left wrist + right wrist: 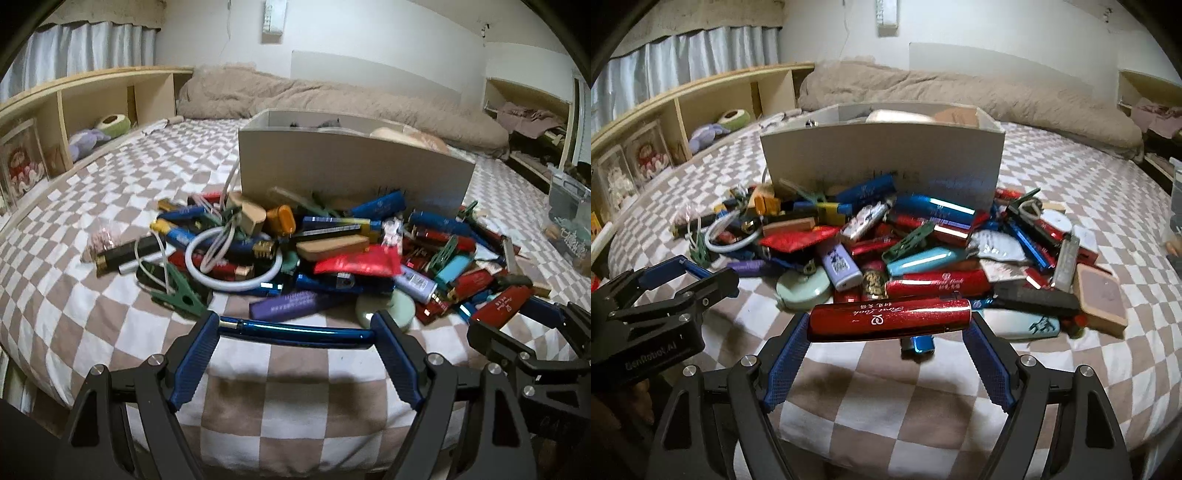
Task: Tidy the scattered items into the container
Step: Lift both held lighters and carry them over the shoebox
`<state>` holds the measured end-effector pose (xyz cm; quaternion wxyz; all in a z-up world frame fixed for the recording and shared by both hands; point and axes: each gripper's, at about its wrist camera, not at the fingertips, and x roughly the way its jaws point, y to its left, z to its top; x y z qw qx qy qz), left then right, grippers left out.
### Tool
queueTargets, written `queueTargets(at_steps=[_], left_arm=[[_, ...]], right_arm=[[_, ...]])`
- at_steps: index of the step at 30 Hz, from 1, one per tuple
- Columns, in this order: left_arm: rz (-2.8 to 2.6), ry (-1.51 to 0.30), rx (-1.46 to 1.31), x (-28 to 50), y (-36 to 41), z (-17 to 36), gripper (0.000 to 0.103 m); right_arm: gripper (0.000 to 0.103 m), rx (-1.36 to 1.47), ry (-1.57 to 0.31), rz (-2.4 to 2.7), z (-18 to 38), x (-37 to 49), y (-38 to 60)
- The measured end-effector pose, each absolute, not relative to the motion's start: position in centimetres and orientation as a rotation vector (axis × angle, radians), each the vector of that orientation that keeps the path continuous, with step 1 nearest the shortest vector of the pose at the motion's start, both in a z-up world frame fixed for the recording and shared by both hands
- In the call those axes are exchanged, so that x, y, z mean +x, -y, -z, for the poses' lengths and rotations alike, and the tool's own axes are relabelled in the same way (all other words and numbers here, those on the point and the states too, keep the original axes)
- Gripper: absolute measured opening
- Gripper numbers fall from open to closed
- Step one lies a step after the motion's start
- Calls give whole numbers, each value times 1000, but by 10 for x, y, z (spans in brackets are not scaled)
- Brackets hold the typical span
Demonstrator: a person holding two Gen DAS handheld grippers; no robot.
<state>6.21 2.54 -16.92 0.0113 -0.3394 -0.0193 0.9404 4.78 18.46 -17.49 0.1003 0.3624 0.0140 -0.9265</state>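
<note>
A pile of scattered small items (332, 251) lies on the checked bed in front of a white open box (354, 166); the pile (923, 251) and box (882, 158) also show in the right wrist view. My left gripper (295, 325) is shut end to end on a shiny blue tube (295, 332), near the front of the pile. My right gripper (890, 321) is shut end to end on a red glitter tube (890, 317) with silver script. Each gripper shows at the edge of the other's view: the right (524, 332), the left (683, 280).
The bed has a brown-and-white checked sheet (288, 398). A beige duvet (332, 96) lies behind the box. A wooden shelf (92, 96) with plush toys runs along the left. A clear bin (569, 199) with clutter stands at the right.
</note>
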Motion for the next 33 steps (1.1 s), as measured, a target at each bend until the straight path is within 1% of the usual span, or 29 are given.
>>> queueTargets(at_steps=[13,27,33], left_arm=[[-2981,114,-876,54,-19,118,84],[-2975,181,-692,18,-9,57,84],[-2984,134,-618,-1,-10,36,84]], right_arm=[[83,884,68,2786,126,43,-194],[83,649,101,2839,66,13,-200],[83,582,101,2837,44,-6,-202]])
